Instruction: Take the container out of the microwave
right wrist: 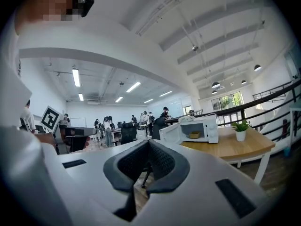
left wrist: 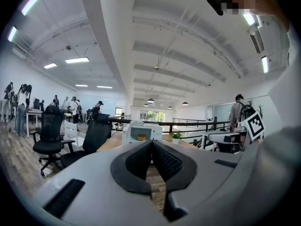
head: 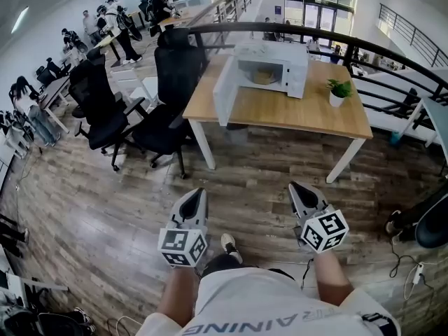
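While the container [head: 264, 76] is sitting in the open microwave [head: 269, 72], L gripper [head: 198, 193] & R gripper [head: 297, 186] are hovering well away, fingers pressed together.

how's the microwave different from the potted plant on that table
The microwave is a large white box, standing open; the potted plant is small, green leaves in a white pot. The microwave sits mid-table toward the back; the potted plant stands near the right end. The microwave has a yellowish container inside; the potted plant holds only leaves. Both stand on the wooden table.
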The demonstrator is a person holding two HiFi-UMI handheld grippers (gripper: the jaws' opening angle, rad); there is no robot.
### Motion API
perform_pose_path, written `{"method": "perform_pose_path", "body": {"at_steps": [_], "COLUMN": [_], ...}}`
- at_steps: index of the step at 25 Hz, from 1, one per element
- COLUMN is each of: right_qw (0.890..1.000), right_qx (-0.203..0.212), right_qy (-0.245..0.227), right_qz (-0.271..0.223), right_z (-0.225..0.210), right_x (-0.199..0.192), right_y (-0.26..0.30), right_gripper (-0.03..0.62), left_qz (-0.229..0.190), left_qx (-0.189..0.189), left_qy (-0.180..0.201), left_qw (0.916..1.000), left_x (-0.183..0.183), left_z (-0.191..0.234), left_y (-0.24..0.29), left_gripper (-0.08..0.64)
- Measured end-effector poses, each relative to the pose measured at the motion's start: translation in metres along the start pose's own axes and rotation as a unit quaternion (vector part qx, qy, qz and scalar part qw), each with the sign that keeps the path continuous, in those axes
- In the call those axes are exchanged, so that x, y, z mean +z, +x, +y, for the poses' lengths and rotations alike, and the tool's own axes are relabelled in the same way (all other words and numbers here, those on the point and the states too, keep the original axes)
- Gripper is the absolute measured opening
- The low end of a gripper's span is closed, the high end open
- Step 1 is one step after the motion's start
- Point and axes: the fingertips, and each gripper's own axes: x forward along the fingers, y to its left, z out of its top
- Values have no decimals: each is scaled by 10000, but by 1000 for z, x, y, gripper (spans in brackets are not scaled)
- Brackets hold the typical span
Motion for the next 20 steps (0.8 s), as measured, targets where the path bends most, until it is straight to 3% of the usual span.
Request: {"method": "perform_pose_path", "body": {"at_steps": [10, 20], "right_qw": [9991, 9984], "right_qx": [-343, -476], "right_qy": [88, -14], "right_qz": [237, 300], "right_z": [-45, -68], "right_x": [1, 18], "right_y": [70, 189], "right_gripper": [21, 22], "left_qz": [8, 61], "left_qx": [-454, -535], "left_qy": [-66, -176], "left_qw": [9989, 9984], "left_x": [9, 23], "left_z": [39, 122], "left_y": [92, 172], "left_gripper": [31, 32]}}
